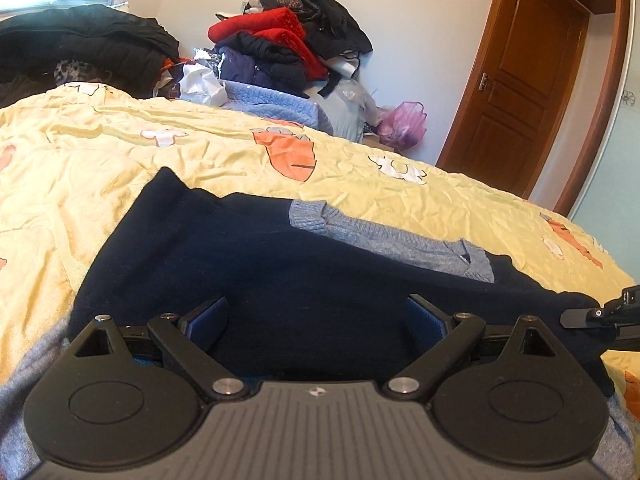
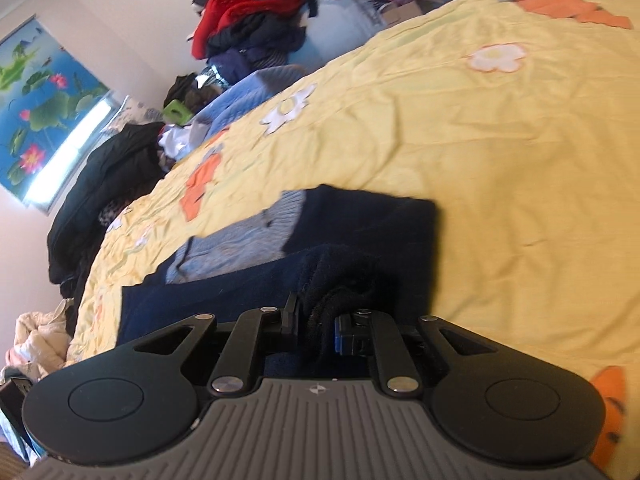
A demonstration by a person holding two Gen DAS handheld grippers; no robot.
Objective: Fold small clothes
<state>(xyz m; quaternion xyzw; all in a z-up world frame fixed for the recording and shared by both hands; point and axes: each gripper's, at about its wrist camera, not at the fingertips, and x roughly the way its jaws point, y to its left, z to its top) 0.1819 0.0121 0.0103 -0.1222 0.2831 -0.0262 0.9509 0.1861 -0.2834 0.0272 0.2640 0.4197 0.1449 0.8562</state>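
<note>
- The dark navy knitted sweater with a light blue-grey collar and cuff (image 1: pixel 248 264) lies spread on the wrinkled yellow bedsheet printed with orange carrots and white flowers (image 1: pixel 100 160), filling the lower middle of the left wrist view.
- The left gripper (image 1: pixel 318 320) hangs over the navy cloth with its jaws spread wide and released; nothing is between its blue-lined pads (image 1: pixel 210 322).
- At the right edge of that view, a black part of the other tool (image 1: pixel 600 312) pokes in over the sweater's edge.
- In the right wrist view, the right gripper (image 2: pixel 316 326) is clenched on a bunched fold of the navy sweater (image 2: pixel 340 276); the cloth is pinched between the pads and rises in a rumpled ridge just ahead of them.
- The blue-grey collar part (image 2: pixel 240 240) lies to the left of centre in that view, flat on the sheet.
- A heap of red, black and purple clothes (image 1: pixel 288 40) is piled against the white wall beyond the bed, upper middle of the left wrist view.
- A brown wooden door (image 1: pixel 516 76) stands at the upper right.
- A pink plastic bag (image 1: pixel 404 124) sits near the door's foot.
</note>
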